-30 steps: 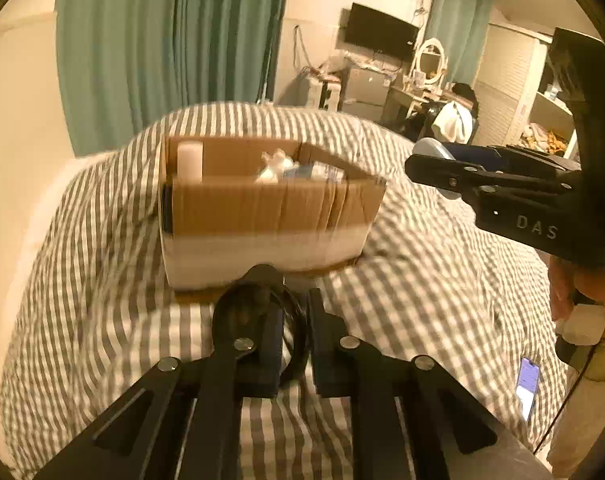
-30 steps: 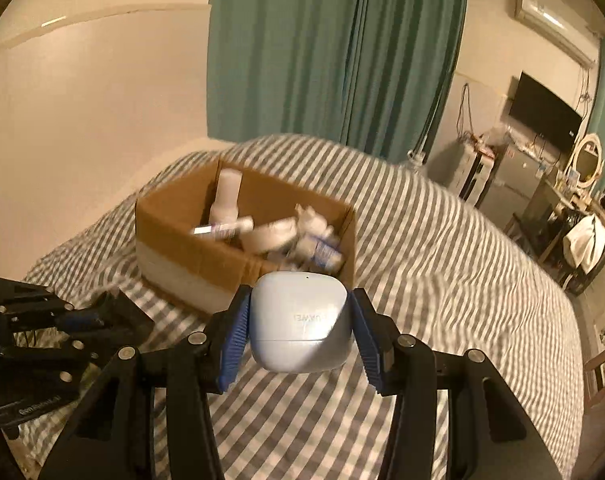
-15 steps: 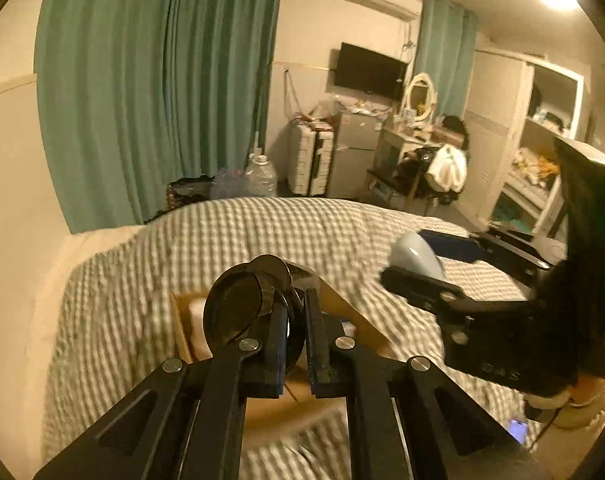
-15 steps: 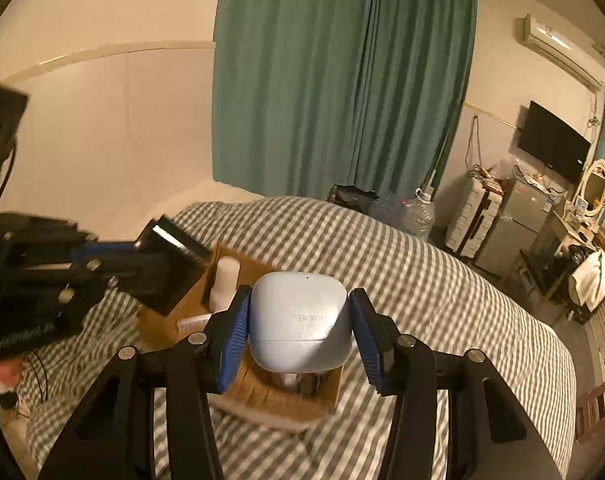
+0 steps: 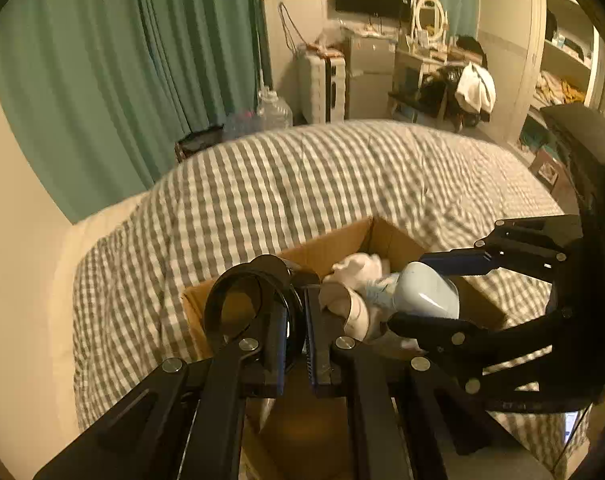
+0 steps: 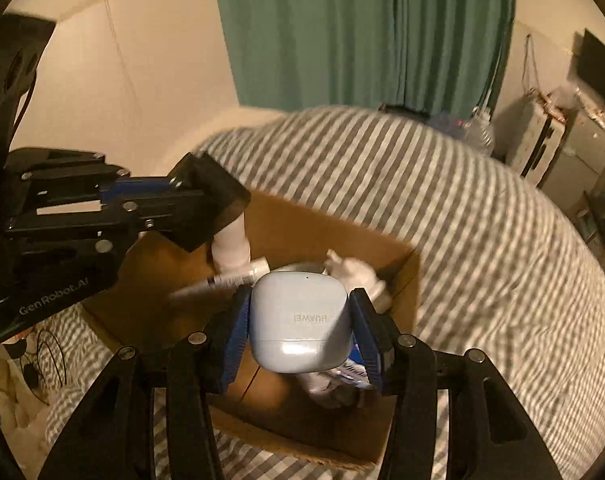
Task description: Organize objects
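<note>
While both hover over the cardboard box (image 6: 398, 280), the left tool (image 5: 294, 320) clamps a black disc (image 5: 242, 304), the right tool (image 6: 300, 320) an earbud case (image 6: 300, 316).

Left black two-finger gripper (image 5: 298, 344), low in the frame, has matte linkage bars, silver round screws and blue finger pads (image 5: 280, 364). Right black two-finger gripper (image 6: 300, 320) matches, with ribbed blue pads (image 6: 238, 332). White "GenRobot.AI" lettering marks the left body at far left.
</note>
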Motion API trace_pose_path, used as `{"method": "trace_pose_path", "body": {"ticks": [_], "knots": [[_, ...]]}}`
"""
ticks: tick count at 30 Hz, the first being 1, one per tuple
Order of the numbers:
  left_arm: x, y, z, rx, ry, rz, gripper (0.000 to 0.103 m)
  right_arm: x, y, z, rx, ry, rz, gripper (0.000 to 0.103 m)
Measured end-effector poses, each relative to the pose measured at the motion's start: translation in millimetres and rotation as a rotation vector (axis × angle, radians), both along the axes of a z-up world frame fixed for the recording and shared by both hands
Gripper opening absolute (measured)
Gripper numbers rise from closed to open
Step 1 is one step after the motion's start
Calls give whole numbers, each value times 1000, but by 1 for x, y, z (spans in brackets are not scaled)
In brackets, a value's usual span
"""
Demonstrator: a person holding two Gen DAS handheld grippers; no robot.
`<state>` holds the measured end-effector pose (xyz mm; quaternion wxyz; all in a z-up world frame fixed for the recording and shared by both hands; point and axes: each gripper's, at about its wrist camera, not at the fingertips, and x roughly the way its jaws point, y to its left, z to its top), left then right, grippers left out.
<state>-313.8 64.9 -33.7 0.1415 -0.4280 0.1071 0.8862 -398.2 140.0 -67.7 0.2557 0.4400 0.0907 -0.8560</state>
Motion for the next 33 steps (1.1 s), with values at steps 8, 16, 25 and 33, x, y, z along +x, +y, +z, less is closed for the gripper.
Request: {"method": "trace_pose_path", "body": {"ticks": [8,16,25,33], "knots": [[1,6,-11,-63,-38,0,24,6,20,2,-36,35,-50,70],[41,3,46,-92,175,72,77,42,40,60,-82,158,-139,83],[94,0,113,-27,341,126,92,104,67,139,-216,328,-209,100],[111,-3,122,-18,407,247,98,114,69,144,-154,401,-270,102]]}}
